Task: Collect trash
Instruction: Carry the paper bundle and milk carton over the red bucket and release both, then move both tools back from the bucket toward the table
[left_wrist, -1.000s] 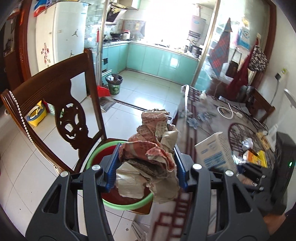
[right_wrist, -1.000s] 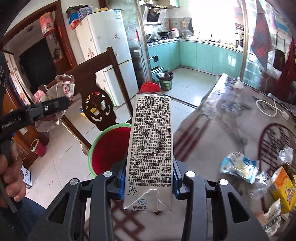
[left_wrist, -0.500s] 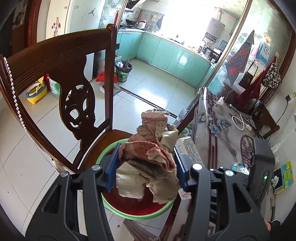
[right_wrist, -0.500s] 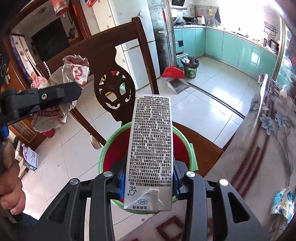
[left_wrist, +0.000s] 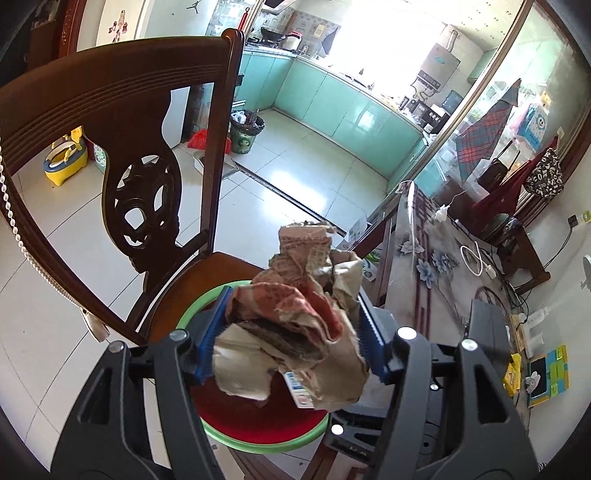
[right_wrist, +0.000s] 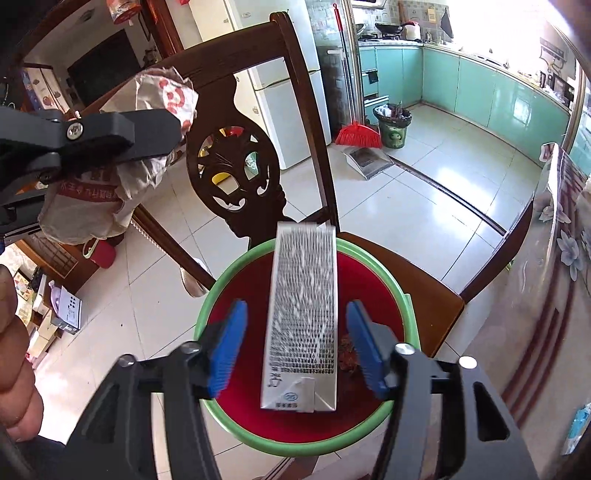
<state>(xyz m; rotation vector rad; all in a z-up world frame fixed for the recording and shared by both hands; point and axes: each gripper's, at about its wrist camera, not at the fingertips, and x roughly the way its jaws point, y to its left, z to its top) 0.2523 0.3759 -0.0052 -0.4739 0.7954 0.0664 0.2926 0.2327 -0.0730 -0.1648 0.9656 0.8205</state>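
Left wrist view: left tool (left_wrist: 291, 336) tilted steeply down over a green-rimmed red bucket (left_wrist: 258, 424) that sits on the seat of a dark wooden chair (left_wrist: 110, 110). A crumpled paper wad (left_wrist: 295, 325) fills the gap between the blue pads (left_wrist: 214, 332). Jaws are opening; the wad looks to be still touching both pads, though contact on the right side is hard to judge. The counter (left_wrist: 436, 266) with its floral cover lies to the right.

Right wrist view: right tool (right_wrist: 295, 339) also angled down above the bucket (right_wrist: 369, 439). Jaws are opening and stand well apart; clear gaps show on both sides of the milk carton (right_wrist: 303, 317), which is motion-blurred and untouched, over the bucket's red inside. Upper left, the left tool with the wad (right_wrist: 110, 192) hangs level with the chair (right_wrist: 236, 162) back. Fingers of a hand (right_wrist: 14, 350) show at the left edge.
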